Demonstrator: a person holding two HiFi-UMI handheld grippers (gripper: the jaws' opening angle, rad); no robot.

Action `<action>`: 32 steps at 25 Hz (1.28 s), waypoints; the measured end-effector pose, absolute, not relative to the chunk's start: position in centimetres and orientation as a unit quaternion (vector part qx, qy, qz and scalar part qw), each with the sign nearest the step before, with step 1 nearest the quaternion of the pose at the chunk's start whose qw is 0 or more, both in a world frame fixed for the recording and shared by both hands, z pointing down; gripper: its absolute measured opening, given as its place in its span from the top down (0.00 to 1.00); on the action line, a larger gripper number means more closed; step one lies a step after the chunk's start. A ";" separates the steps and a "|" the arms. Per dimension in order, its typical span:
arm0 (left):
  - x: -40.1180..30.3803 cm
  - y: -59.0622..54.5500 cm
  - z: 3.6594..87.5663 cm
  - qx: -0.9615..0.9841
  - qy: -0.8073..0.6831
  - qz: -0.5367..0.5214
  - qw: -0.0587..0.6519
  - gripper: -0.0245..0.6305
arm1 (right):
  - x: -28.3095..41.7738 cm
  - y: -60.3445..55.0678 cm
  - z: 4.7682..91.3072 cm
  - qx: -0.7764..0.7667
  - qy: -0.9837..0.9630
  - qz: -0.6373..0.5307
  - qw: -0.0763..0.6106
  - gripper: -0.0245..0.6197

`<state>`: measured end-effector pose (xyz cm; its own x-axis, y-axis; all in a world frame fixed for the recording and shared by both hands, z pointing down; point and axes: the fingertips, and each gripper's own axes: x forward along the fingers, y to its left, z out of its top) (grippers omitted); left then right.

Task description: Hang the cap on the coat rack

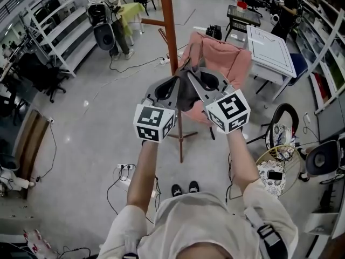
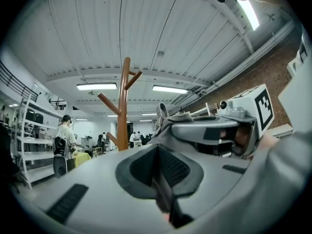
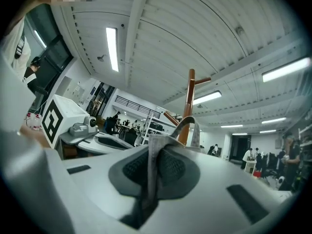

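Note:
A dark grey cap [image 1: 186, 95] hangs between my two grippers, raised in front of the brown wooden coat rack [image 1: 168, 20]. My left gripper [image 1: 173, 81] is shut on one edge of the cap. My right gripper [image 1: 192, 75] is shut on the other edge. In the left gripper view a thin fold of the cap [image 2: 165, 195] is pinched in my left gripper [image 2: 158, 175], and the rack [image 2: 125, 106] stands ahead to the left. In the right gripper view the cap's grey fabric [image 3: 152, 152] and its strap loop sit in my right gripper [image 3: 150, 173], with the rack [image 3: 188, 104] just behind.
A pink cloth [image 1: 229, 58] drapes over a chair right behind the rack. A white table [image 1: 272, 47] stands at the right, metal shelving [image 1: 59, 31] at the left, and a person [image 1: 105, 4] at the back left. Cables and a power strip [image 1: 125, 169] lie on the floor.

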<state>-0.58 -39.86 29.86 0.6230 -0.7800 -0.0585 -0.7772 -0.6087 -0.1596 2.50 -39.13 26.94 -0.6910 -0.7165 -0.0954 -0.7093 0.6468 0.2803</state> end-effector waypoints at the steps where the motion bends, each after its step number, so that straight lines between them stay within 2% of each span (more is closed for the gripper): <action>1: -0.6 -40.0 29.4 -0.896 0.434 -0.012 0.089 0.95 | 2.4 -39.3 26.4 0.392 -0.906 -0.156 0.013 0.95; 11: 0.5 -41.8 25.8 -0.901 0.419 -0.020 0.113 0.95 | 2.0 -40.7 23.1 0.385 -0.902 -0.194 0.027 0.95; 16: 1.0 -42.3 23.9 -0.910 0.404 0.004 0.095 0.95 | 2.3 -41.0 21.1 0.384 -0.896 -0.220 0.037 0.95; 32: 0.9 -42.9 18.7 -0.909 0.394 -0.013 0.134 0.95 | 1.2 -41.9 16.0 0.366 -0.891 -0.264 0.045 0.95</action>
